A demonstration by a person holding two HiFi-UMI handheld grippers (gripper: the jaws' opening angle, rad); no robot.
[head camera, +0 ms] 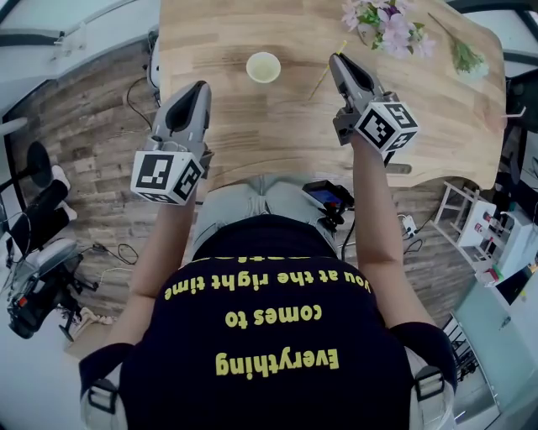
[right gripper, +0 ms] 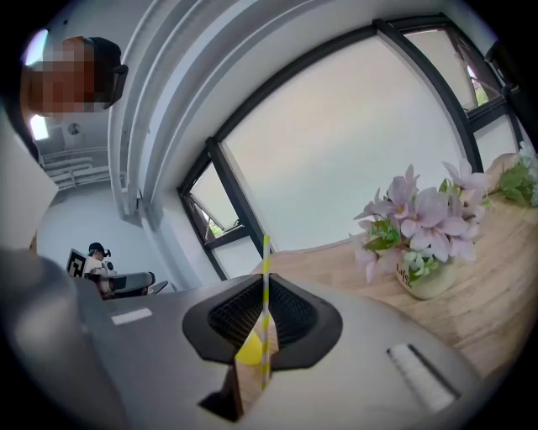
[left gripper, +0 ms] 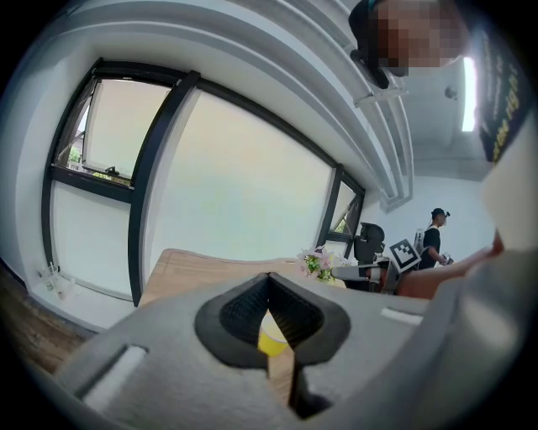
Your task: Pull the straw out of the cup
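A small pale yellow cup (head camera: 263, 67) stands on the wooden table (head camera: 252, 126), with no straw in it. The thin yellow-and-white striped straw (head camera: 326, 72) is clear of the cup, to its right. My right gripper (head camera: 335, 59) is shut on it. In the right gripper view the straw (right gripper: 265, 290) stands upright between the pads of that gripper (right gripper: 263, 284), with the cup (right gripper: 249, 349) seen low through the gap. My left gripper (head camera: 199, 86) hovers left of the cup, near the table's front edge, shut and holding nothing. Its own view shows the cup (left gripper: 271, 340) beyond its closed gripper (left gripper: 269, 281).
A pot of pink flowers (head camera: 383, 23) stands at the table's far right, also in the right gripper view as the flowers (right gripper: 420, 235). A green sprig (head camera: 465, 57) lies further right. A dark device (head camera: 328, 196) sits by the person's lap. Another person (left gripper: 435, 235) stands in the background.
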